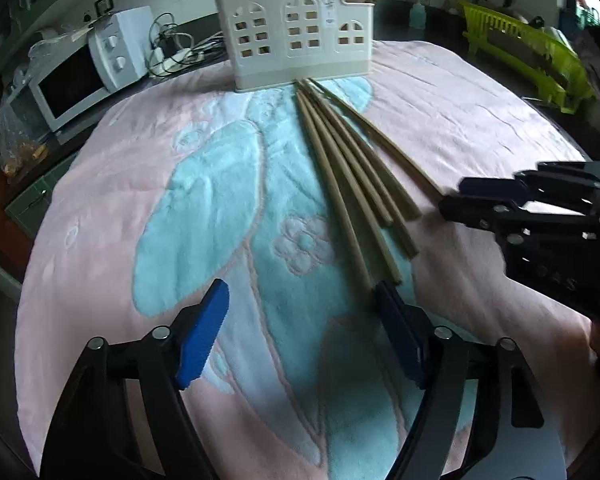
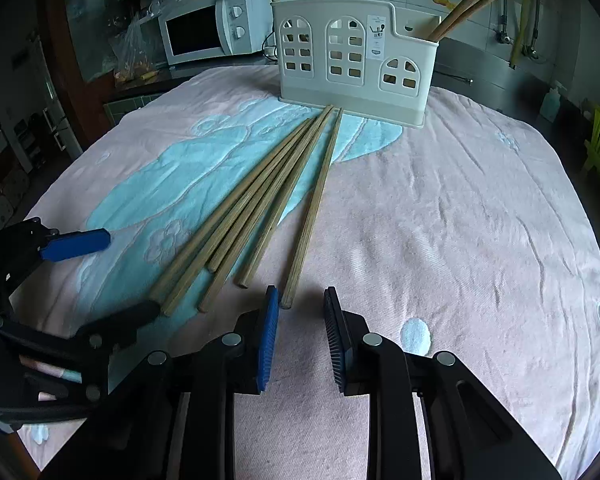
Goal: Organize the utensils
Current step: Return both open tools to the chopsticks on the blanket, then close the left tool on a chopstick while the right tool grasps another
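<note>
Several wooden chopsticks (image 1: 348, 176) lie fanned on a pink and blue towel (image 1: 120, 200), tips toward a white utensil holder (image 1: 296, 36) with window cut-outs. They also show in the right wrist view (image 2: 260, 204), with the holder (image 2: 356, 68) behind; two chopsticks (image 2: 468, 4) stand in it. My left gripper (image 1: 300, 332) is open and empty just before the chopsticks' near ends. My right gripper (image 2: 300, 332) is open and empty, its left pad beside the rightmost chopstick's end. The right gripper (image 1: 452, 196) shows at the right of the left view; the left gripper (image 2: 112, 276) at the left of the right view.
A white microwave (image 2: 212, 28) and a plastic bag stand behind the towel at the left. A green dish rack (image 1: 528, 52) and a soap bottle (image 1: 418, 14) are at the back right. Cables lie beside the microwave.
</note>
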`<state>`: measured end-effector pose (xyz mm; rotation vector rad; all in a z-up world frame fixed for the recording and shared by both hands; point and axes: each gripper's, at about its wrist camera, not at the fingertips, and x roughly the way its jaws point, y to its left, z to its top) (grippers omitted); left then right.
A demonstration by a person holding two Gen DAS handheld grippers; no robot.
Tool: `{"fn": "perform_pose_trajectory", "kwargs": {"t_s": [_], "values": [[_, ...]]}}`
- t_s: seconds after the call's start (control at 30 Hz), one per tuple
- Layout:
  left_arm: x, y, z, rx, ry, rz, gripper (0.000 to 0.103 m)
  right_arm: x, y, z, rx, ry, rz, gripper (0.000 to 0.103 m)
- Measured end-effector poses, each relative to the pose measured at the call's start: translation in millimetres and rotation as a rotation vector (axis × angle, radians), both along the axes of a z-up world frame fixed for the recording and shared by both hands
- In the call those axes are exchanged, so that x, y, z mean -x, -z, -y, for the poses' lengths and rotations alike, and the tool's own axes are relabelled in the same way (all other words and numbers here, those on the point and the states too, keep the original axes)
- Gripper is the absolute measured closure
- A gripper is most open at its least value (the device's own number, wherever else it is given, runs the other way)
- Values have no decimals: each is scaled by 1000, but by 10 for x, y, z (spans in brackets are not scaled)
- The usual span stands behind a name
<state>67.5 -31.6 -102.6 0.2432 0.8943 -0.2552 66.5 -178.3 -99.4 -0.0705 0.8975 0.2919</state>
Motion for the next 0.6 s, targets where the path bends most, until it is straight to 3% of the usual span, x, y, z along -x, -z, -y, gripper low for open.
{"fn": "perform_pose_trajectory", "kwargs": {"t_s": [0.23,0.33,0.6], "values": [[-254,-19,-129,13,-71,-7,49,-17,-8,79,-5,21,2,81],[-360,-12,-173,72,-89,-30,56,-43,-6,120,-11,33,0,81],[-475,18,-42,105,-58,4,76,-124,-28,99,-30,26,3,81]]}}
